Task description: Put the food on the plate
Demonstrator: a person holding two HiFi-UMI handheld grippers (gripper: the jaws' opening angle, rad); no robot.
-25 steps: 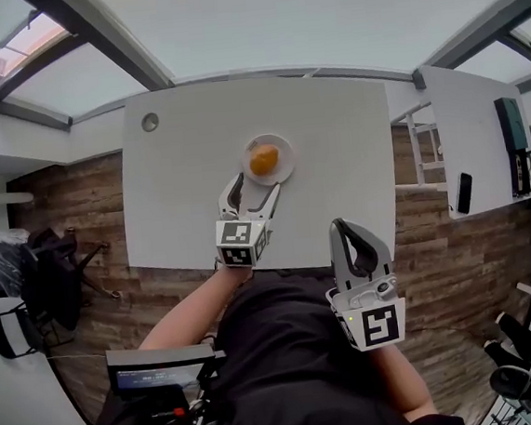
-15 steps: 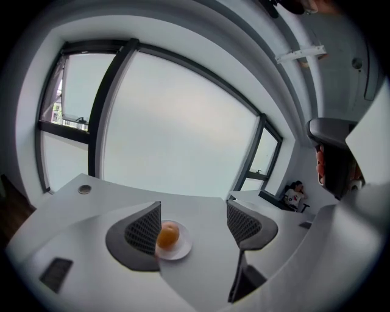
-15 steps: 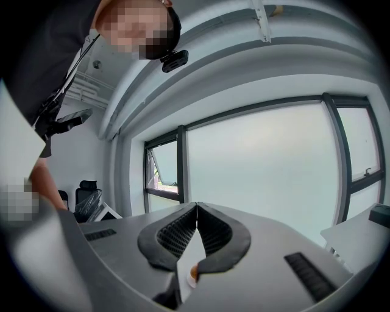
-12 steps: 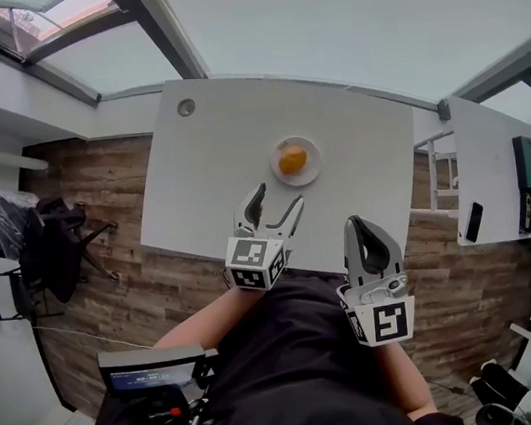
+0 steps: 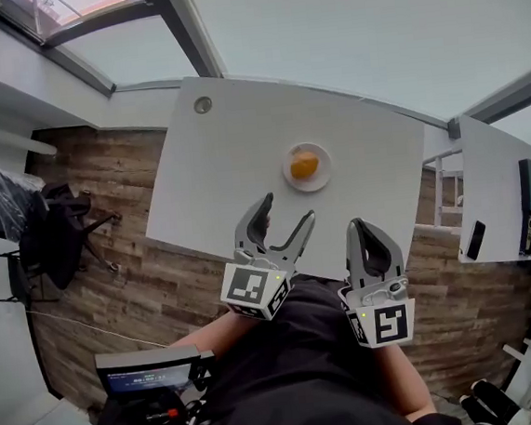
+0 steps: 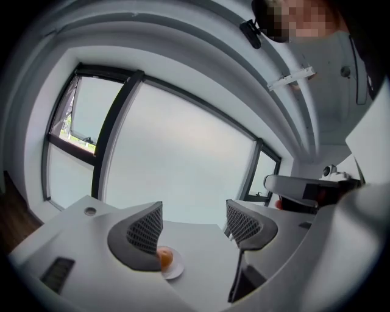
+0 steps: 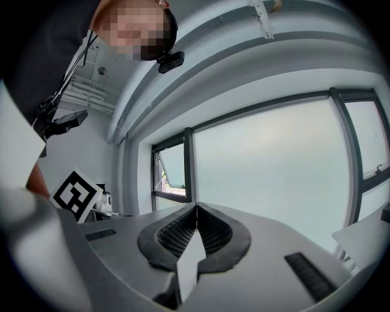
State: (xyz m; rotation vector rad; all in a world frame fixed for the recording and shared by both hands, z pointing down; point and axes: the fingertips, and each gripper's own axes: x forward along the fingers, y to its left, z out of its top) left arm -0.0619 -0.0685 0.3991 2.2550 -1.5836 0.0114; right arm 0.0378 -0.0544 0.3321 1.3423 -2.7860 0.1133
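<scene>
The food [image 5: 305, 165], an orange, roundish lump with no clear long axis, already lies on the plate [image 5: 322, 177], just right of centre in the upper half of the head view. It sits up and slightly right of the left gripper [image 5: 289, 209], whose open jaws point toward it from the near edge of the table [image 5: 233, 163]. Nothing stands between them but bare tabletop.

In the left gripper view the jaws are wide apart and empty. The food [image 6: 164, 258] and the plate [image 6: 175, 269] show low in the frame against the inner edge of the left-hand jaw, not centred in the gap. The left gripper [image 6: 194, 222] is the nearer of the two. The right gripper [image 5: 369, 244] hangs lower right in the head view, off the table edge over the person's dark clothing. In its own view the right gripper [image 7: 196, 210] has its jaws pressed together on nothing, and neither plate nor food appears there.

Judging by this, the placing looks done, and any further reach would fall to the left gripper, angled a little rightward.

The table is plain white and smooth, with a round hole [image 5: 203, 104] near its upper-left corner. A wood floor [image 5: 106, 204] lies to the left with a dark chair [image 5: 25, 241] on it, a second white table [image 5: 492, 185] stands at the right edge, and large windows fill the far wall.
</scene>
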